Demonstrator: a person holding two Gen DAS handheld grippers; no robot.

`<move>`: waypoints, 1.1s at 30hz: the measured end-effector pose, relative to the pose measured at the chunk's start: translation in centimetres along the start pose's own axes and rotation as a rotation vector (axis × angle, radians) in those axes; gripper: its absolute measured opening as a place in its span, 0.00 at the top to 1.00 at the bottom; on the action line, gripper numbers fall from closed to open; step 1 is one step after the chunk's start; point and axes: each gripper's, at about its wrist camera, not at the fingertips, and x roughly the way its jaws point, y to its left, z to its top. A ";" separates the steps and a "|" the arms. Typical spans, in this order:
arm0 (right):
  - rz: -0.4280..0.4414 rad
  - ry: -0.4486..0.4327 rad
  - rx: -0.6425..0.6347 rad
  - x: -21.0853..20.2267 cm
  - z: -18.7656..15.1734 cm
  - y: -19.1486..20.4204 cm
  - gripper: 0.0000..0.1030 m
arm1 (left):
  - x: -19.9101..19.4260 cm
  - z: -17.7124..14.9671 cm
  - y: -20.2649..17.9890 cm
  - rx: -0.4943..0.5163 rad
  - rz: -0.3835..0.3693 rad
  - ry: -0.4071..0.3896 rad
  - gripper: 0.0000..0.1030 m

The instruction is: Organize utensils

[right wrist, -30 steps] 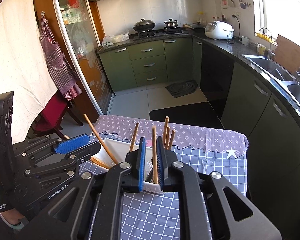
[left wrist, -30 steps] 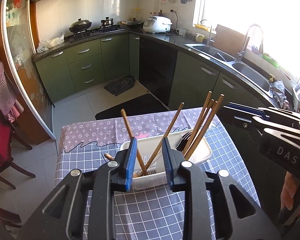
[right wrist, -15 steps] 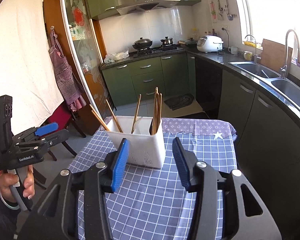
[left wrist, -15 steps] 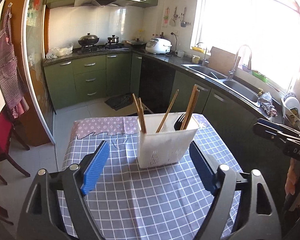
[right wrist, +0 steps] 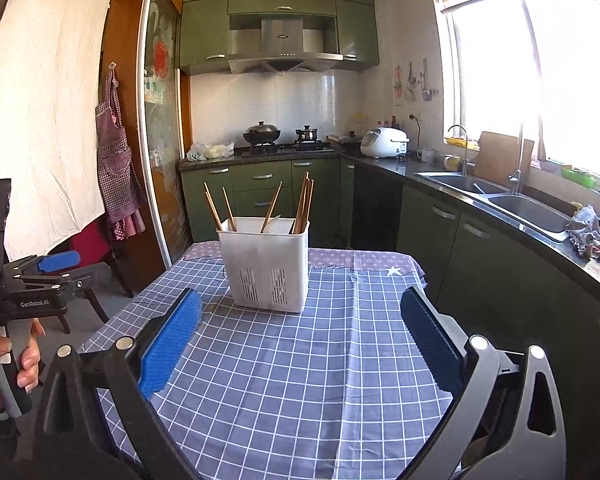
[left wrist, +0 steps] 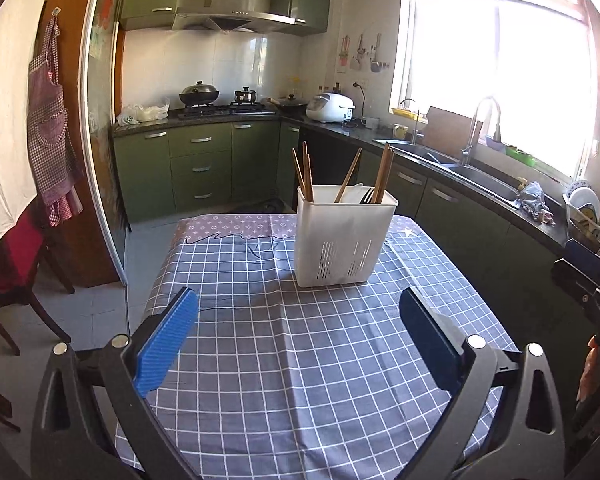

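Note:
A white slotted utensil holder [left wrist: 342, 236] [right wrist: 266, 264] stands upright on the far half of the checked tablecloth [left wrist: 300, 368]. Several wooden chopsticks [left wrist: 382, 172] [right wrist: 304, 204] lean in it, with a dark fork [left wrist: 366, 197] beside them. My left gripper [left wrist: 298, 300] hangs over the near part of the table, short of the holder. Its jaws are opening wide and nothing is between them. My right gripper [right wrist: 301, 300] is likewise back from the holder, jaws opening, nothing between them. The left gripper's blue pad [right wrist: 58, 261] shows at the right wrist view's left edge, held by a hand [right wrist: 4, 360].
The table is small, with its edges close on both sides. A red chair [left wrist: 16, 264] stands to the left. Green cabinets and a dark counter with a sink [right wrist: 500, 200] run along the right. A stove with pots [left wrist: 200, 96] is at the back.
Both grippers have pulled back from the holder toward the near table edge. Their jaws, nearly shut over the chopsticks a second ago, have spread wide. The chopsticks stay in the holder.

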 end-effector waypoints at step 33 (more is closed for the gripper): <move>0.027 0.074 0.005 0.8 -2.0 0.1 0.05 | -2.6 -2.7 -0.1 -0.030 0.001 0.010 0.07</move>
